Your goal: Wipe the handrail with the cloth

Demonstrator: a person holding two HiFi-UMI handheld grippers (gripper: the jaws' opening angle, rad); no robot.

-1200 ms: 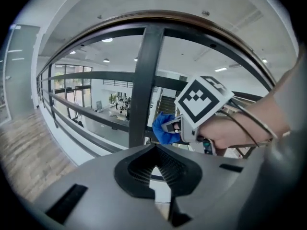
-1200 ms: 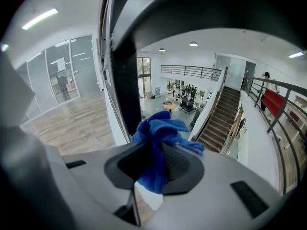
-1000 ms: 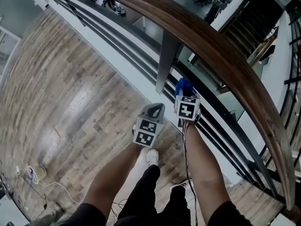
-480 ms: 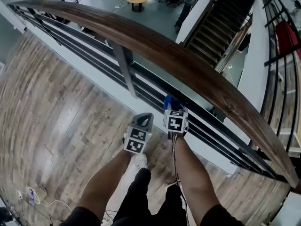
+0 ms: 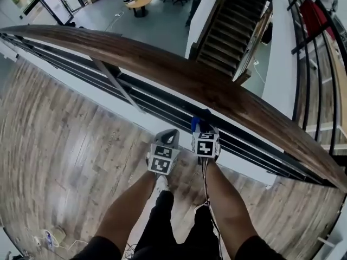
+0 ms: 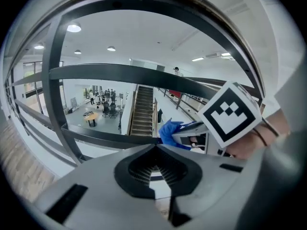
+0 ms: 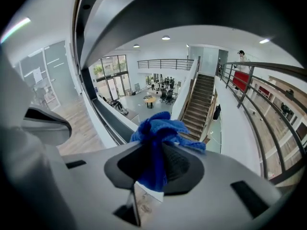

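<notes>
The right gripper (image 5: 203,128) is clamped on a bunched blue cloth (image 7: 158,128), held just under the brown wooden handrail (image 5: 179,72) that sweeps across the middle of the head view. Just beside it, at lower centre, the left gripper (image 5: 167,140) has its 2 jaws pressed together with nothing between them. Wood-plank floor (image 5: 65,145) fills the left side.

The left gripper (image 5: 168,136) and the right gripper (image 5: 203,124) are grey moulded plastic, each topped by a white cube (image 5: 163,159) printed with black square markers. Dark ribbed pads (image 6: 140,172) line the jaws. A thin black cable (image 5: 206,179) lies along the right forearm. The person wears black trousers (image 5: 162,226) and a white shoe (image 5: 161,183), with no sleeves on the forearms
</notes>
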